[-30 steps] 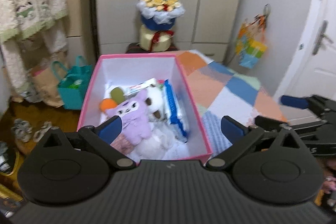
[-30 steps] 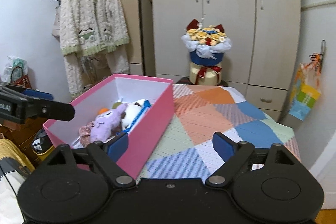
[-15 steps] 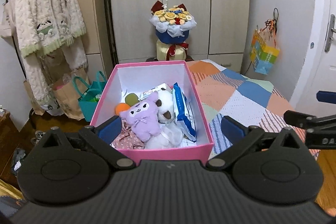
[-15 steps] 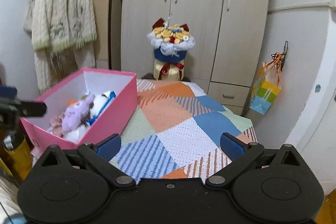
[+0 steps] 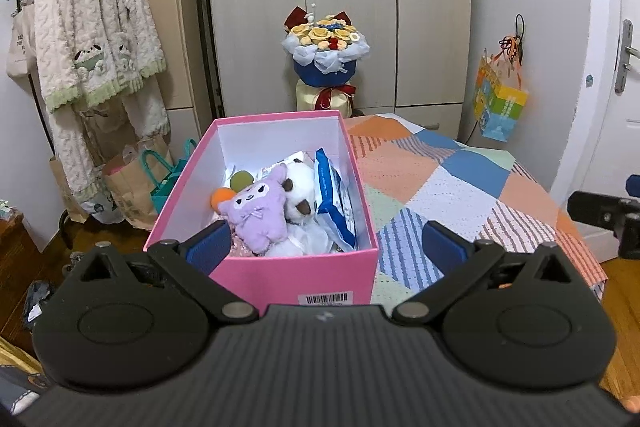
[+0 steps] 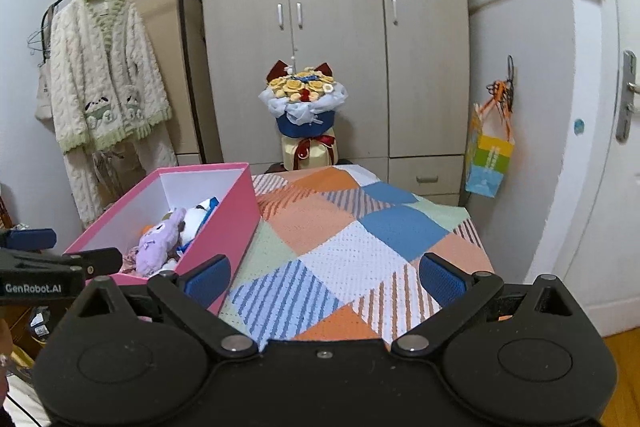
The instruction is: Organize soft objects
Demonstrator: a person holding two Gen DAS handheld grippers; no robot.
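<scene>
A pink box (image 5: 280,281) (image 6: 224,223) stands at the left edge of a table under a patchwork cloth (image 5: 440,183) (image 6: 352,239). Inside lie a purple plush (image 5: 256,213) (image 6: 158,241), a white plush (image 5: 298,187) (image 6: 196,217), an orange and green toy (image 5: 228,189) and a blue-and-white packet (image 5: 334,203). My left gripper (image 5: 326,247) is open and empty, held just in front of the box's near wall. My right gripper (image 6: 326,273) is open and empty over the cloth, to the right of the box.
A flower bouquet (image 5: 325,45) (image 6: 304,103) stands behind the table before a wardrobe (image 5: 340,7). A knitted cardigan (image 5: 92,39) hangs on a rack at left, with paper bags (image 5: 132,183) on the floor below. A colourful bag (image 6: 490,159) hangs near the door at right.
Both grippers have pulled back from the box and levelled out, so more of the room shows. The right gripper swung right, leaving the box at its left. The right jaws stand slightly wider.
</scene>
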